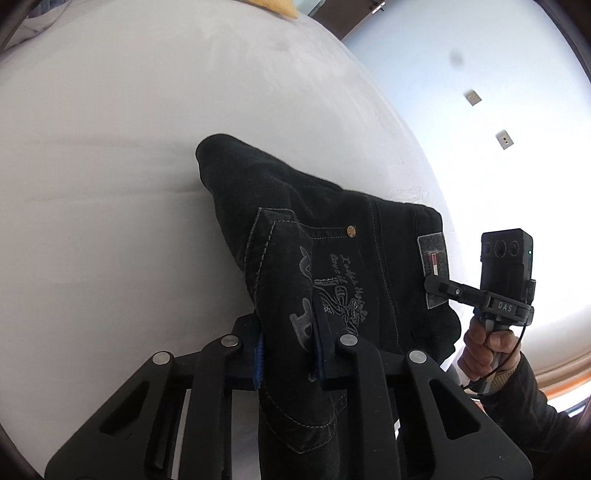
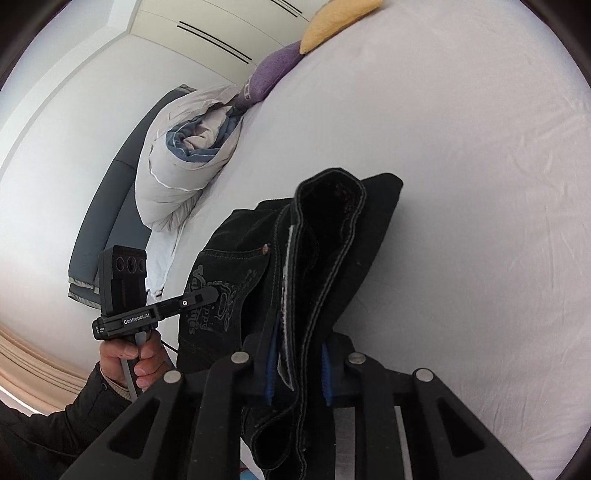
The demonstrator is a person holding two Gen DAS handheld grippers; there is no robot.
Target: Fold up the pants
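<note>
Taking the black denim pants (image 1: 332,266) with grey embroidery on the back pocket as our landmark, we see them bunched and partly lifted over the white bed sheet (image 1: 110,166), their far end resting on it.

At the left edge of the pants, on the embroidered pocket, our left hand-held gripper (image 1: 288,354) is clamped: the blue pads press on a thick fold of denim from both sides. At the right edge of the pants, by the grey waistband label (image 1: 434,269), our right hand-held gripper (image 2: 297,369) pinches the waistband, with several layers squeezed between its pads. In the right wrist view the waistband stands up as an open loop just beyond the jaws.

Well beyond the pants to the left, a rolled grey-and-blue duvet (image 2: 184,155) lies at the edge of the bed, with a purple cushion (image 2: 269,74) and a yellow cushion (image 2: 332,18) further along; none is near enough to interfere.

We judge the risks to lie in the grips. The left pads hold a bulky wad rather than a clean edge, so a layer could slip out as we lift. The right pads may have caught only some of the waistband layers, leaving the rest to sag. If the two sides are pulled unevenly, the fold would land crooked.
</note>
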